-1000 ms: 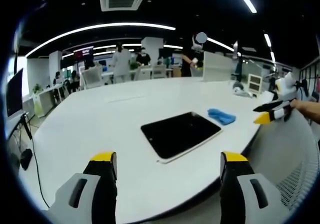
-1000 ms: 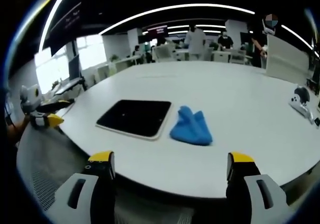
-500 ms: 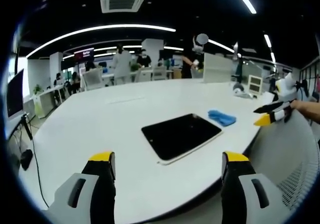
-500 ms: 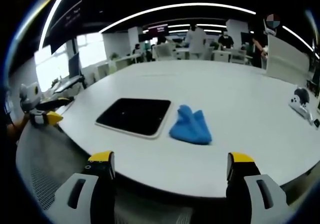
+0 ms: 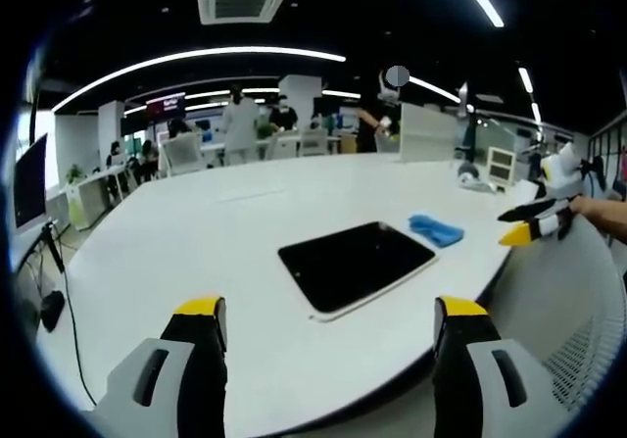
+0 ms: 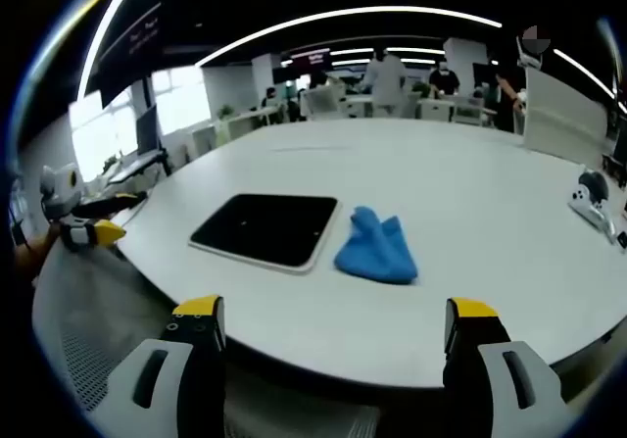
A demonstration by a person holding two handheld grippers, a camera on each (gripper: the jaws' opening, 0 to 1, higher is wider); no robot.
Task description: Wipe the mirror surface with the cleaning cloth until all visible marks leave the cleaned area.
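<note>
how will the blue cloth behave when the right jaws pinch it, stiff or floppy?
Probably floppy: the blue cloth lies crumpled in soft folds on the white table, so it should drape from a pinch. Likely light, and it may slide on the smooth top if pushed. It sits beside the mirror, right by its edge, so dragging may nudge that.

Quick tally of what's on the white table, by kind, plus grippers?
Mirror: 1, dark, flat on the white table
Cleaning cloth: 1, blue, bunched beside the mirror
White device: 1, near the far edge; kind unclear
Grippers: 2, left gripper and right gripper, both with jaws open and off the table
Total: 5
</note>
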